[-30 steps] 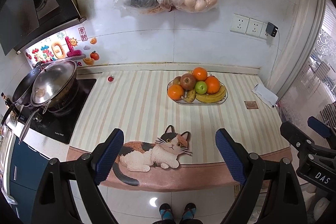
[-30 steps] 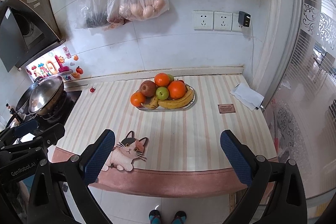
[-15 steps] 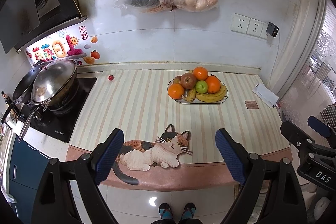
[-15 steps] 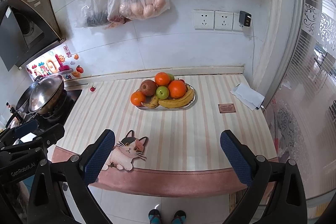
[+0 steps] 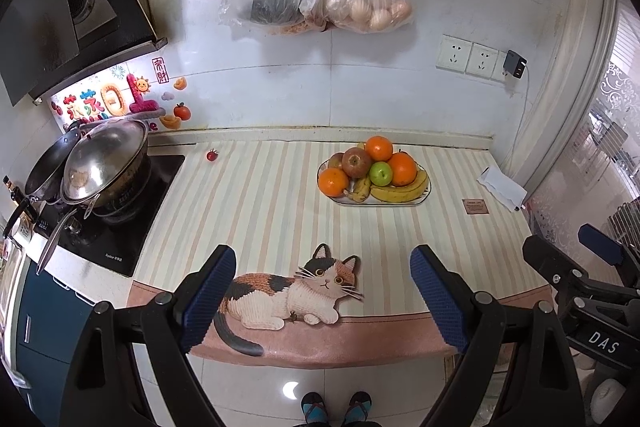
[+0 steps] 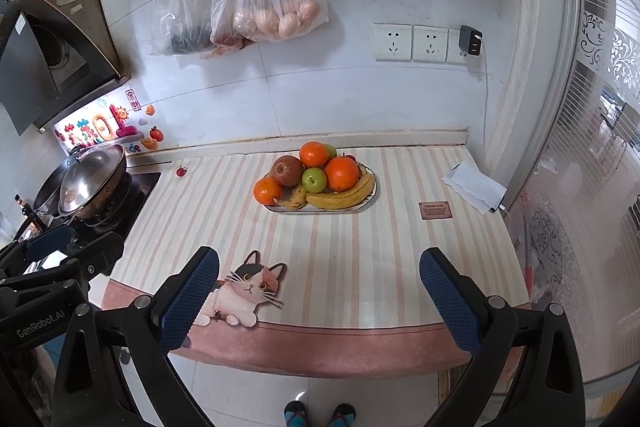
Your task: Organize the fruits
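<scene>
Fingers: left gripper point(image 5: 322, 297) and right gripper point(image 6: 320, 297) both spread, empty, at counter edge; fruits: oranges, apples, bananas heaped on plate point(image 6: 362, 205); sorted or awaiting sorting, undecidable

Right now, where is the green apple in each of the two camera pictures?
Left wrist view: green apple right of centre, between red apple and an orange.
Right wrist view: green apple near centre, above the banana.
Shared landmark: cat picture at the counter's front edge.
</scene>
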A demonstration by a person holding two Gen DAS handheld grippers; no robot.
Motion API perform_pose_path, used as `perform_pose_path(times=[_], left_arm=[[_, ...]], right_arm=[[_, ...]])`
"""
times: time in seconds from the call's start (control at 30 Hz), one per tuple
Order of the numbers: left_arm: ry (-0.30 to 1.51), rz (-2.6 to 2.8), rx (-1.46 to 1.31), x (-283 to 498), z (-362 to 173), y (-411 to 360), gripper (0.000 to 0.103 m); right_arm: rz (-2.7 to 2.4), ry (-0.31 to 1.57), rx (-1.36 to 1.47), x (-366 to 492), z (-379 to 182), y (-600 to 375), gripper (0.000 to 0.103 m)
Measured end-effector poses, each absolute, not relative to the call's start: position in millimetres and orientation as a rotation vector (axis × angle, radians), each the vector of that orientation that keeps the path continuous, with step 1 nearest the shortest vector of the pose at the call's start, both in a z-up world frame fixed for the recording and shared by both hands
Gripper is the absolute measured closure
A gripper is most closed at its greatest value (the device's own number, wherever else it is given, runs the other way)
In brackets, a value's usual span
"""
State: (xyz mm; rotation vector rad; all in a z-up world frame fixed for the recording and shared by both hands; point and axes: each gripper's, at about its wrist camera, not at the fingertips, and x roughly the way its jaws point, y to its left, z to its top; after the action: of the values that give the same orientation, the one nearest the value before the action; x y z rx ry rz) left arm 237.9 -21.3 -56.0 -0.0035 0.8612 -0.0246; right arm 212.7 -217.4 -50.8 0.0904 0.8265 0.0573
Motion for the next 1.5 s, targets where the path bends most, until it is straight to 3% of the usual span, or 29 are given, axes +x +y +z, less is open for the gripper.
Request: perform_pose_path(times=[1.5], left_arm=[[0.841, -0.021, 0.007, 231.3, -51.9, -20.5, 0.014]], right_arm=[[0.041, 0.812, 0.103, 207.0, -44.5, -215.7, 0.001]])
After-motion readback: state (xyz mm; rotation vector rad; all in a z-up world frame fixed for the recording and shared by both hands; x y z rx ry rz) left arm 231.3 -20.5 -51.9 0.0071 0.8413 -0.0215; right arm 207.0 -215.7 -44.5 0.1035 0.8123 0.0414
